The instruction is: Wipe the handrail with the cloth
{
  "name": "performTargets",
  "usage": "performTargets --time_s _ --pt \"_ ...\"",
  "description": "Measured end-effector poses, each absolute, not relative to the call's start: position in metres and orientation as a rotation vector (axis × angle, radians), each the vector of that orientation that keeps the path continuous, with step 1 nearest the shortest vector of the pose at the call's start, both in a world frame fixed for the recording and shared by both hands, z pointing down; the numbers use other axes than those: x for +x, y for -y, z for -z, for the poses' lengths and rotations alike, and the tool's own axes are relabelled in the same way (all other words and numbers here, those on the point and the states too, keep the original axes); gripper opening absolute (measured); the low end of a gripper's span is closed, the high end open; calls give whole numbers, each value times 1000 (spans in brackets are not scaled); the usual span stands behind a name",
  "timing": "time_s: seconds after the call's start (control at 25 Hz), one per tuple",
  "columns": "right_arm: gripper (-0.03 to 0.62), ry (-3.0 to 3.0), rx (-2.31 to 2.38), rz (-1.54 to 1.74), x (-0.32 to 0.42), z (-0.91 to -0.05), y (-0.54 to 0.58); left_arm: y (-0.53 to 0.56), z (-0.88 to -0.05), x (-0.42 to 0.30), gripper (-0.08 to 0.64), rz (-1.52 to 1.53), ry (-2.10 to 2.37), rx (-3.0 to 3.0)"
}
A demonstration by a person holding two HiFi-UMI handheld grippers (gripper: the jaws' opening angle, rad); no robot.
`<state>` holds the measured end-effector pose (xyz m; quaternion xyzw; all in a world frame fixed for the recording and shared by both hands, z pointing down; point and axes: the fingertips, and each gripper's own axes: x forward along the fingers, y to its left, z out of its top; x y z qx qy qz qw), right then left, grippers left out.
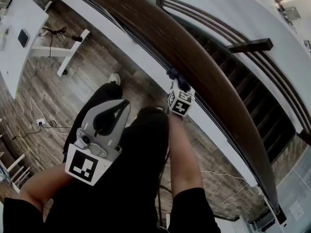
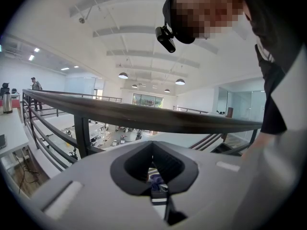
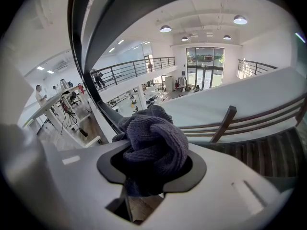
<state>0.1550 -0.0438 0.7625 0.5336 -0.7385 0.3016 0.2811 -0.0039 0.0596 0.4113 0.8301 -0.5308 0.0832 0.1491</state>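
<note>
The dark brown handrail [image 1: 194, 57] curves from the upper left to the lower right in the head view. My right gripper [image 1: 174, 81] is shut on a bunched dark grey-purple cloth [image 1: 172, 74], which sits against the rail's near edge. In the right gripper view the cloth [image 3: 153, 143] fills the jaws of the right gripper [image 3: 152, 153], with the handrail [image 3: 96, 28] arching close overhead. My left gripper [image 1: 124, 103] hangs lower, over the person's black trousers, shut on nothing. In the left gripper view the left gripper [image 2: 152, 145] points at the handrail [image 2: 144, 116] from below.
Dark metal rails [image 1: 228, 33] and a post [image 1: 250, 46] run under the handrail, with stairs [image 1: 252, 96] beyond. A white desk [image 1: 19, 23] stands at the upper left, and cables [image 1: 43, 124] lie on the wood floor. The person's legs fill the lower middle.
</note>
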Motion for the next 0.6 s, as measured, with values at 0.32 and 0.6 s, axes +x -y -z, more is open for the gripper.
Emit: performTargets --time_s 0.32,0.6 --pt "156 1958 1431 -817 172 -764 34 -65 -411 16 0 -250 1483 2412" --pt "156 1961 1422 -817 183 -763 30 -64 -412 29 0 -245 1453 2428"
